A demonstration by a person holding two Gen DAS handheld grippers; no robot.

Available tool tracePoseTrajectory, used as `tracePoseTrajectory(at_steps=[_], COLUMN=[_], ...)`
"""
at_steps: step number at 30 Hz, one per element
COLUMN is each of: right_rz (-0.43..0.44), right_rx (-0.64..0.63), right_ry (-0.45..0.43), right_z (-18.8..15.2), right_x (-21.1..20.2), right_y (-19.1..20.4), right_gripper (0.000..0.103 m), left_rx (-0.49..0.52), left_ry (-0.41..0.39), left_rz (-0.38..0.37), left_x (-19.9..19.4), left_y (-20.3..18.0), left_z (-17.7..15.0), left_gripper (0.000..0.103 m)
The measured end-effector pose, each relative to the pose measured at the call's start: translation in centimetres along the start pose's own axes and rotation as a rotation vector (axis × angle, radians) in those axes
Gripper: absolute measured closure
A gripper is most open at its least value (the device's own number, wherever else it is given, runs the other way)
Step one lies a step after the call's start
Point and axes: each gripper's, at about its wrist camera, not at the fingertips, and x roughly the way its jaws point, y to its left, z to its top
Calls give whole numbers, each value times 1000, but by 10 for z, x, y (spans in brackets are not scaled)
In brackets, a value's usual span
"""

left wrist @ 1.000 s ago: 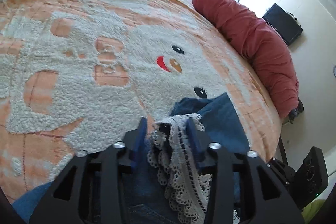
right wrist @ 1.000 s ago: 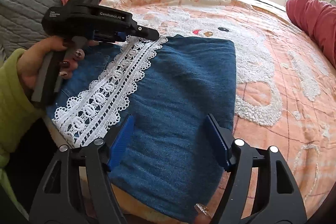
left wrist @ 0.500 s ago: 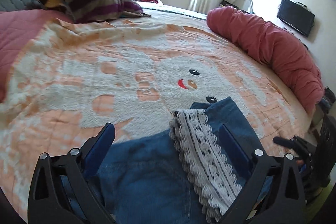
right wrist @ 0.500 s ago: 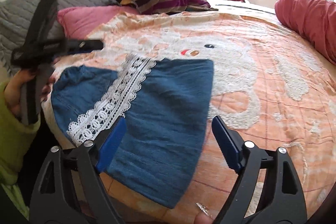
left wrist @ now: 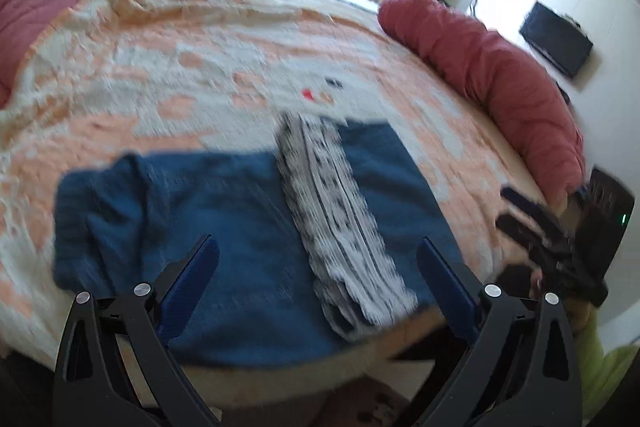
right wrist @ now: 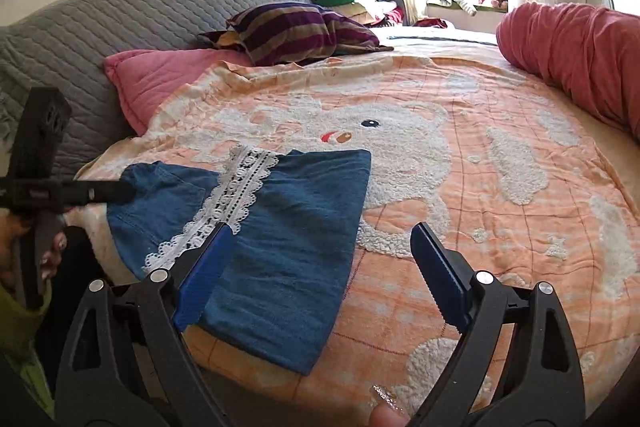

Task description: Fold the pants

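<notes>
One pair of blue denim pants (right wrist: 280,247) is seen lying folded on the bed (right wrist: 500,227), near the front edge, on the orange-and-white blanket (right wrist: 460,155). A single white lace trim (right wrist: 224,211) runs across the top layer; it appears laid over so the fold sits flat, probably with the leg end doubled onto the waist part.

The left gripper (left wrist: 316,291) is held above the near edge of the pants, jaws spread wide with nothing between them. The right gripper (right wrist: 320,271) is held over the right side of the pants, jaws likewise wide apart and empty. Both are judged to be clear of the cloth, likely so the fold can be checked or the next grab lined up. The left view is motion-blurred, so fine detail is not readable there.

Counted: one pants, one lace strip, two grippers, one striped pillow (right wrist: 296,31), one pink pillow (right wrist: 160,83), one red rolled quilt (right wrist: 572,55), one grey quilted headboard (right wrist: 120,15). A wall screen (left wrist: 556,45) is seen in the left view.

The task is judged well along; another fold may remain.
</notes>
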Motion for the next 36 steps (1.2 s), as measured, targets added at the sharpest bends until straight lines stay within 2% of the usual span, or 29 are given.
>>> tracePoseTrajectory(at_steps=[4,6,8,9,12,13,15,16,17,18,21,25,29,31,33,35,36], right_rz=[-2,4,9,9,9,11,15,17,24,31,39,60,-11,-2,-6,-10,-7], right_rx=[-37,-35,-32,-35,-51,-56,-76,-87,-101,-111,-169,-212,-216,-198,-204,-209,-205], right_ry=[8,16,27,32,49,57,72,82,95,105,144,161,289,290,288,286,283], right_z=[-3,-4,-5,-6,-10,-11,-14,-15,-17,-18,-24,-29,-43,-46,-46,-47,-47], right_x=[-1,0,2,3,6,8,11,13,17,19,29,36,61,61,61,61,60], right_y=[6,6,5,5,6,7,11,12,16,19,33,50,48,44,44,45,44], right_gripper=[19,19,19,19,29,32,36,40,42,46,52,52,52,53,53,53,52], left_rx=[-40,-46,-70,-81,-121,-136,-167,-159,-139,-107,-23,32,59,65,65,65,63], left_ry=[75,90,111,123,142,154,163,157,152,145,135,144,150,150,147,141,139], left_rz=[-60,-57,-81,-98,-121,-128,-130,-121,-113,-104,-52,10,22,24,30,44,40], left_x=[9,12,18,22,32,38,47,50,51,51,43,42,47,47,47,46,44], left_y=[-8,-10,-13,-14,-15,-15,-15,-15,-16,-19,-25,-28,-33,-32,-31,-29,-29], left_z=[-22,-29,-35,-36,-41,-43,-46,-47,-48,-49,-52,-57,-58,-56,-54,-53,-53], left_gripper=[6,8,31,33,33,37,49,63,90,93,93,86,83,82,77,60,56])
